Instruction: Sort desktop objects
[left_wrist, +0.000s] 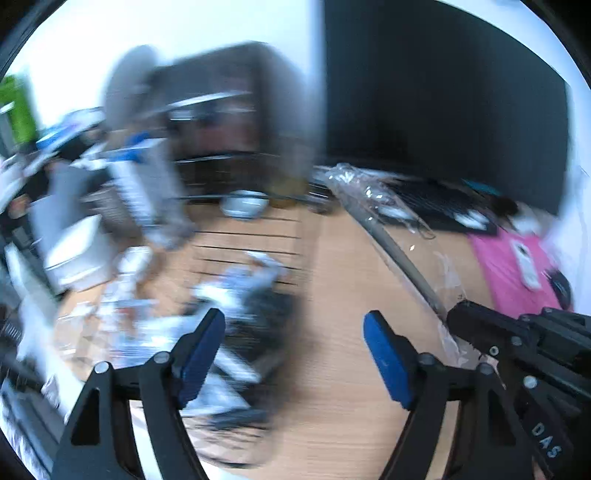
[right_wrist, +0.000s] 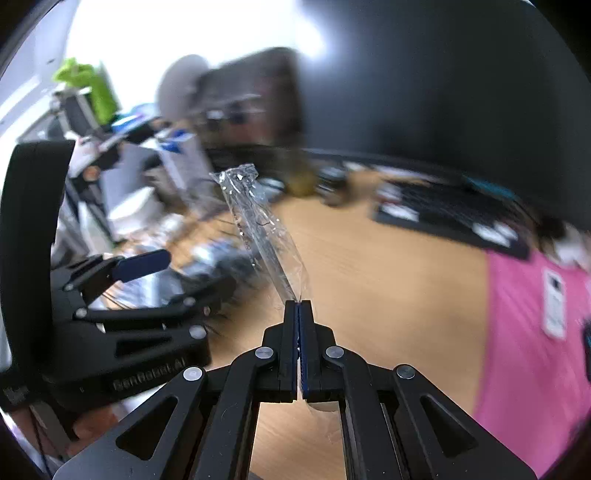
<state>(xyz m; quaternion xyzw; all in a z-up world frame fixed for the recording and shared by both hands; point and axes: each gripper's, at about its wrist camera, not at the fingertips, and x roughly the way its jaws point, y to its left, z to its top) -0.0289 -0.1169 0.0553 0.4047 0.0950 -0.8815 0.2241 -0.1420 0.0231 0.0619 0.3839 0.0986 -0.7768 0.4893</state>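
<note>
Your right gripper (right_wrist: 298, 306) is clamped on a clear wrapped stick (right_wrist: 264, 229), possibly a pen; your left gripper (left_wrist: 293, 332) stands apart, empty, above the blurred desk (left_wrist: 332, 258).

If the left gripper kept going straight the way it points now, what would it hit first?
Probably the bare wooden desk: nothing sits between the open left gripper's fingers. Blur leaves depth uncertain.

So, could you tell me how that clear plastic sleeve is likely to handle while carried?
The sleeve juts straight from the shut right gripper, so whatever is inside probably stiffens it. It looks light. The crinkled glossy film may be slippery.
</note>
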